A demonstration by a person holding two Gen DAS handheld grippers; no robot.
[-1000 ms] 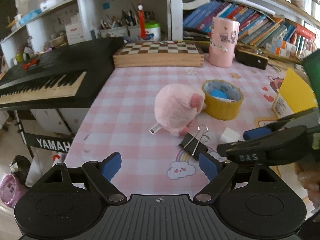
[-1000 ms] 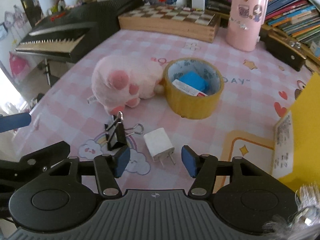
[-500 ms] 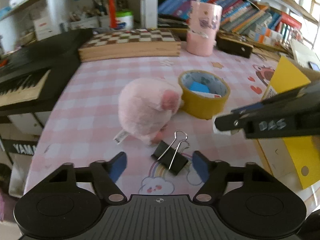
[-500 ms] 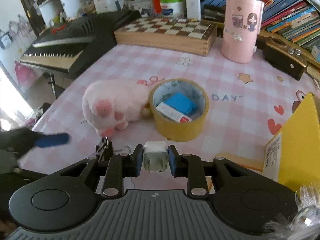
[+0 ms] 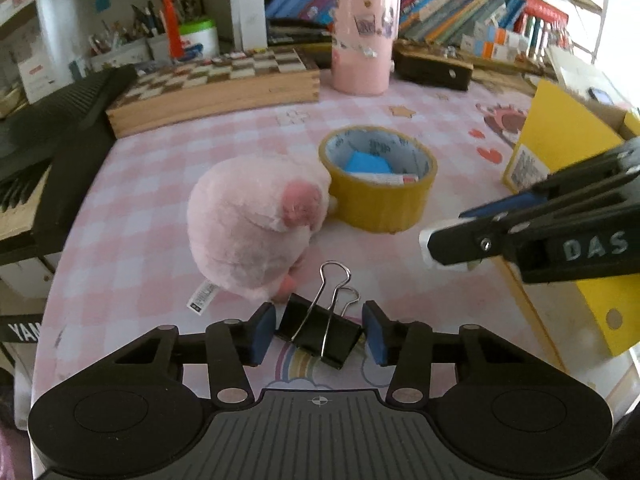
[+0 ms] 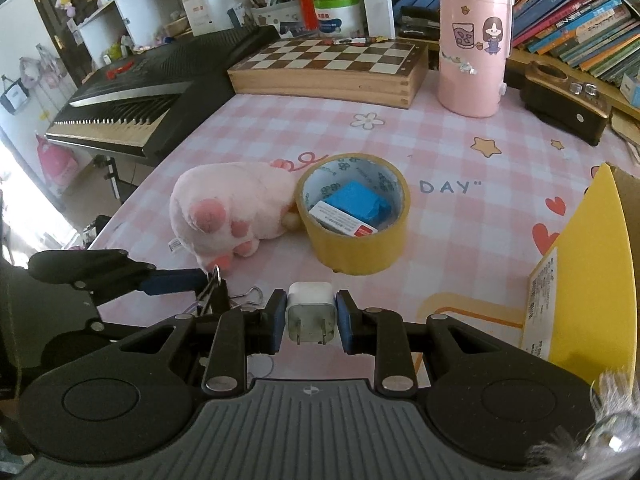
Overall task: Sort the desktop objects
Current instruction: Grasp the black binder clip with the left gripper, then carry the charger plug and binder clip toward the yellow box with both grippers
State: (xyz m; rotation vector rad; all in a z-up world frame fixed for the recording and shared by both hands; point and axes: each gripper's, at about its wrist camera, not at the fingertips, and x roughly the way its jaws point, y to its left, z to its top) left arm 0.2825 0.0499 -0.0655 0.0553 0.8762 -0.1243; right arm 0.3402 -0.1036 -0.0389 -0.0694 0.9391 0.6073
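Left gripper (image 5: 319, 338), part-open, brackets the black binder clip (image 5: 320, 334) lying skewed on the pink table (image 5: 132, 240), pads seemingly just short of touching, while right gripper (image 6: 311, 322) pinches the white charger (image 6: 310, 316).
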